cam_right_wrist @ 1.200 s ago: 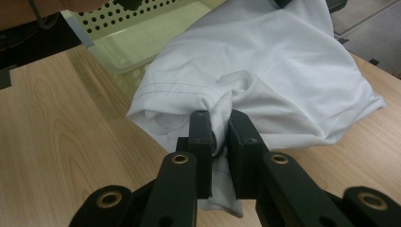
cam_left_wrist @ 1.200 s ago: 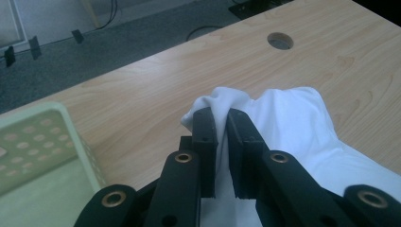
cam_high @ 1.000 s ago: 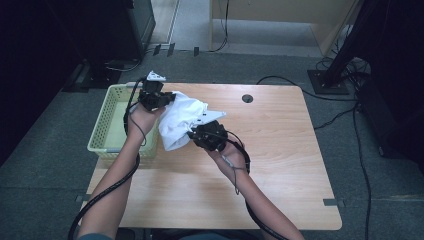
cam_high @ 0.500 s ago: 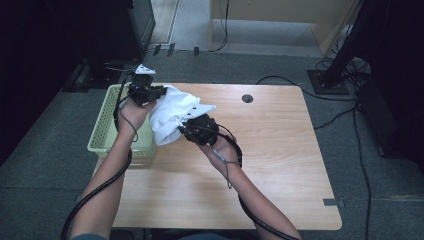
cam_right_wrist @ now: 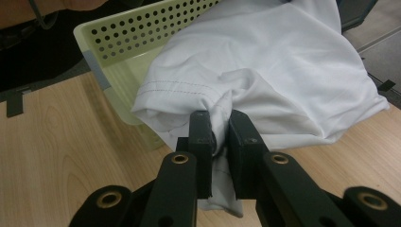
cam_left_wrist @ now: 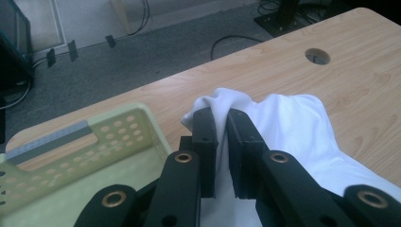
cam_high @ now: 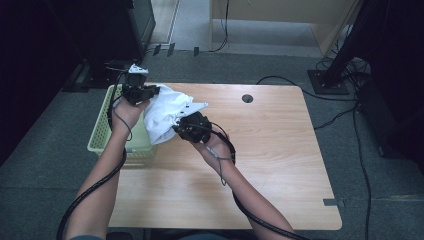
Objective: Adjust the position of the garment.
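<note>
Left jaws: our left gripper is clamped on a fold of the white garment.
Right jaws: our right gripper pinches a bunched seam of the cloth.
Change: compared with a second ago, we have carried the garment leftward, so it now hangs at the basket edge.
Meaning: we judge the drop into the basket is close.
Materials: thin, smooth, wrinkled fabric; pale green perforated plastic basket; wood-grain desk.
</note>
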Demonstrator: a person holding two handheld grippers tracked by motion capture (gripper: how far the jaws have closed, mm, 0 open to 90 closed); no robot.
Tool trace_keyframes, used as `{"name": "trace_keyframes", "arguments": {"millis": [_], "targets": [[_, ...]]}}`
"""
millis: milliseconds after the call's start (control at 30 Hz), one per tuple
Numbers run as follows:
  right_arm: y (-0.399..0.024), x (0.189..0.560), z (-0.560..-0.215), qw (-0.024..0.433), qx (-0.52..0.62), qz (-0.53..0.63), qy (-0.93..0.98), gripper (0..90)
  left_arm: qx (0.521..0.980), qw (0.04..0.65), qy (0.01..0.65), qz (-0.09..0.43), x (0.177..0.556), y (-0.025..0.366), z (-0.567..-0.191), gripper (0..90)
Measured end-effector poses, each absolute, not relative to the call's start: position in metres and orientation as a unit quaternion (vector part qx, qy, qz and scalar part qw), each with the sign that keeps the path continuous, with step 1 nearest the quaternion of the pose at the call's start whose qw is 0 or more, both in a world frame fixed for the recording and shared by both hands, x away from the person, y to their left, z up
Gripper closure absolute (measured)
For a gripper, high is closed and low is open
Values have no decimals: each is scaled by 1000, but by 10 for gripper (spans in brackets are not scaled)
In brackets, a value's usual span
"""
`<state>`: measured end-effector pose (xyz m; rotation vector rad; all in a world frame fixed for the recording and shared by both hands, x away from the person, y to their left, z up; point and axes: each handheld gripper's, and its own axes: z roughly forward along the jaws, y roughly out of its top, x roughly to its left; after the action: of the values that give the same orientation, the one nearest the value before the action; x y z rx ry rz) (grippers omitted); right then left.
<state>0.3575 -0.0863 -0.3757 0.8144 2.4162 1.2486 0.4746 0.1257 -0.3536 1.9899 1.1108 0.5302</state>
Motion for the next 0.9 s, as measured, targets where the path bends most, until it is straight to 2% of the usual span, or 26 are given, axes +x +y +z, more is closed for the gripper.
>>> {"name": "trace_keyframes", "arguments": {"millis": [900], "targets": [[-34,396,-404,115,274,437,849,824,762,384,471,222,497,181,-380,846]]}}
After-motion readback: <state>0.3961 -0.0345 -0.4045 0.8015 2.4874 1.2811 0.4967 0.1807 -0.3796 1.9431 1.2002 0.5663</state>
